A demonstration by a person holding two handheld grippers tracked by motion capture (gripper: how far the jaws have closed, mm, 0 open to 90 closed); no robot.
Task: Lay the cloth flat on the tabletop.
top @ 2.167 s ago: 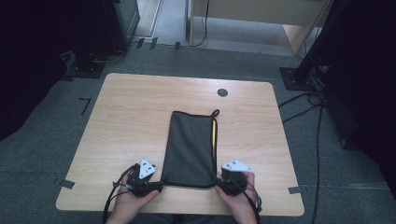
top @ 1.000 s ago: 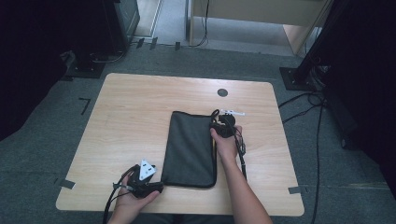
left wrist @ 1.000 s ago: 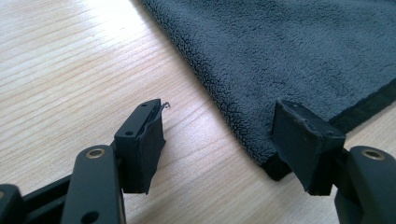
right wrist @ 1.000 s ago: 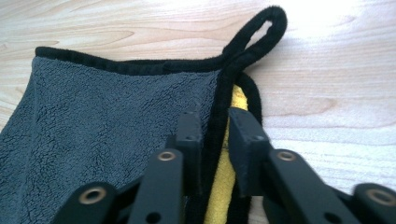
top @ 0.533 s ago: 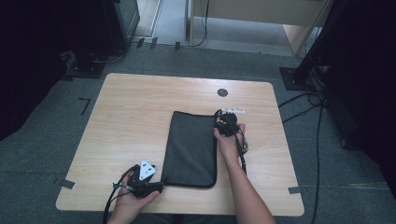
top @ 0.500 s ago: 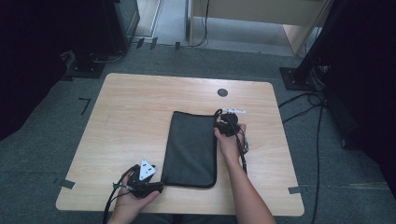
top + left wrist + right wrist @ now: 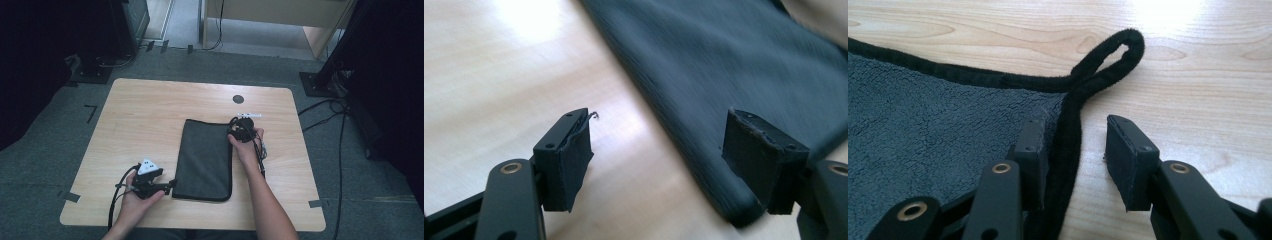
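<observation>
Nearest the person, the left gripper (image 7: 169, 185) sits low at the near edge of the wooden table (image 7: 150, 115), pointed at the near left corner of the folded dark grey towel (image 7: 206, 157). In the left gripper view its jaws stand spread and have just been opening further; the rounded fold corner of the towel (image 7: 744, 100) lies just beside the right-hand jaw, with bare tabletop between the pads. Nothing is pinched. Judgement: this gripper has let go of, or is lining up on, the near corner, so the cloth rests under its own weight there.

Farther off, the right gripper (image 7: 239, 131) is at the towel's far right corner, wrist turned so the jaws point down along the right edge. In the right gripper view the black bound hem (image 7: 1068, 145) runs up between the jaws beside the left-hand one, clear of the other pad; the jaws have just been opening. The hanging loop (image 7: 1113, 55) lies flat on the wood just beyond the tips. Judgement: the corner has been set down and released here, leaving the edges squared.

The towel lies flat, folded lengthwise, at mid-table slightly right of centre. Beyond it a round cable port (image 7: 238, 99) sits in the tabletop, well apart.
</observation>
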